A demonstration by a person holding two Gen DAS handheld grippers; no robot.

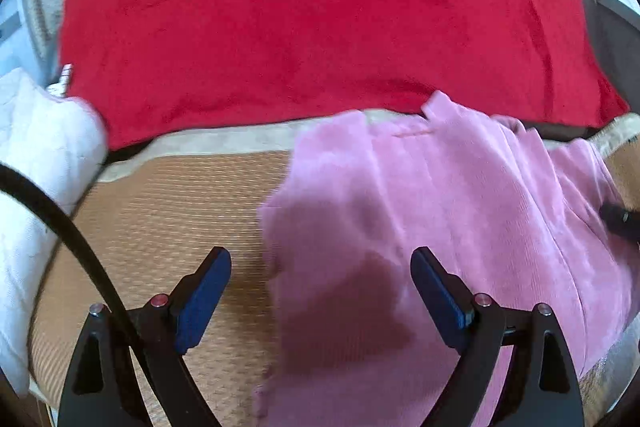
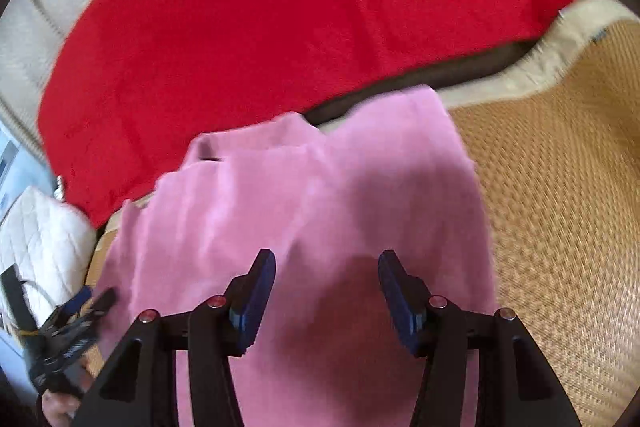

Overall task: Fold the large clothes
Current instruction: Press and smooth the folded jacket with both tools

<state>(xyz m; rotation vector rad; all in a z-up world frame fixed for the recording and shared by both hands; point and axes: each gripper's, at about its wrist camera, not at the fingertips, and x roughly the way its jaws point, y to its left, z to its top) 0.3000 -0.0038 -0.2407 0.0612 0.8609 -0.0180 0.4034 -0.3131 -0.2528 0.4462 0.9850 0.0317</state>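
A pink corduroy garment (image 1: pixel 440 227) lies partly folded on a woven straw mat (image 1: pixel 168 211). My left gripper (image 1: pixel 320 263) is open and empty, hovering above the garment's left edge. In the right wrist view the garment (image 2: pixel 304 195) fills the middle, and my right gripper (image 2: pixel 326 263) is open and empty above it. The left gripper (image 2: pixel 86 301) shows at the garment's lower left in that view. The right gripper's tip (image 1: pixel 620 219) pokes in at the right edge of the left wrist view.
A large red blanket (image 1: pixel 304 15) lies behind the mat, also in the right wrist view (image 2: pixel 256 27). A white quilted pillow (image 1: pixel 36 155) sits at the left. A black cable (image 1: pixel 60 223) crosses the left. Bare mat (image 2: pixel 560 187) lies right of the garment.
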